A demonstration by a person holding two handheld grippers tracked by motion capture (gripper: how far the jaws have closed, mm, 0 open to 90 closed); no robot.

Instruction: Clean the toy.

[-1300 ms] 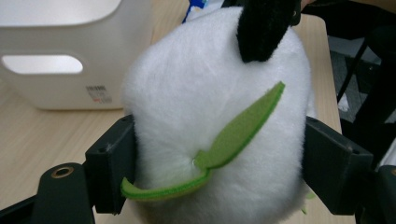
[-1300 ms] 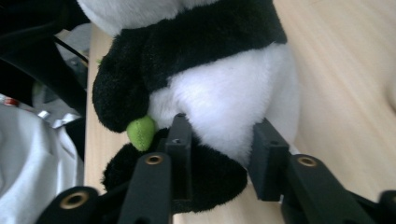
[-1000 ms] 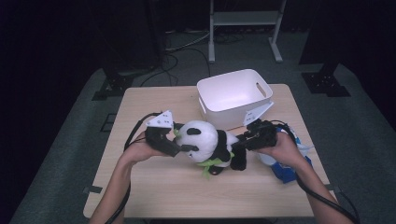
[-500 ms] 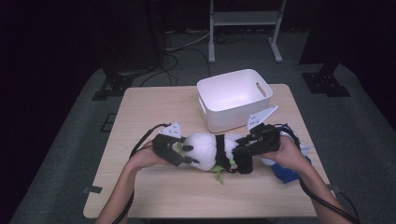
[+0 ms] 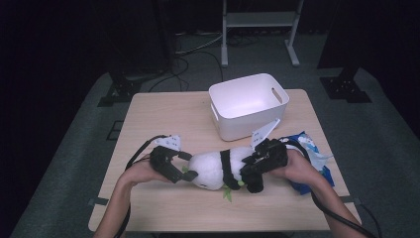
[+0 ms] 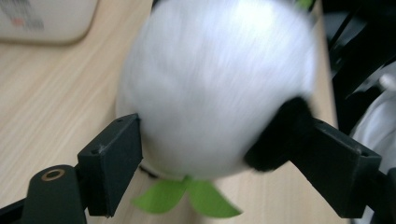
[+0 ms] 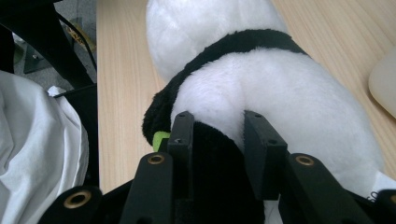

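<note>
1. Pale wooden table (image 5: pixel 163 119) in a dark room, with a white bin (image 5: pixel 247 106) toward 12 o'clock.
2. Left gripper (image 5: pixel 185 173): jaws set wide yet pressed on both sides of the head of a toy panda (image 5: pixel 210 168), one pad on a black ear.
3. Right gripper (image 5: pixel 246 173): jaws narrow, just been closing, pinched on a black leg at the toy's other end.
4. Panda stretched between the two, at 6 o'clock from the bin, on or just above the tabletop; cannot tell which.
5. Likely a two-handed carry into the bin: raise both ends together and keep them level.
6. No pulling apart; a round, soft head probably slips from wide jaws.
7. Clear the bin's near rim before heading to 12 o'clock.
8. Mind the green leaves (image 6: pixel 187 198) hanging below and the blue bag (image 5: pixel 307 148) at 3 o'clock.
</note>
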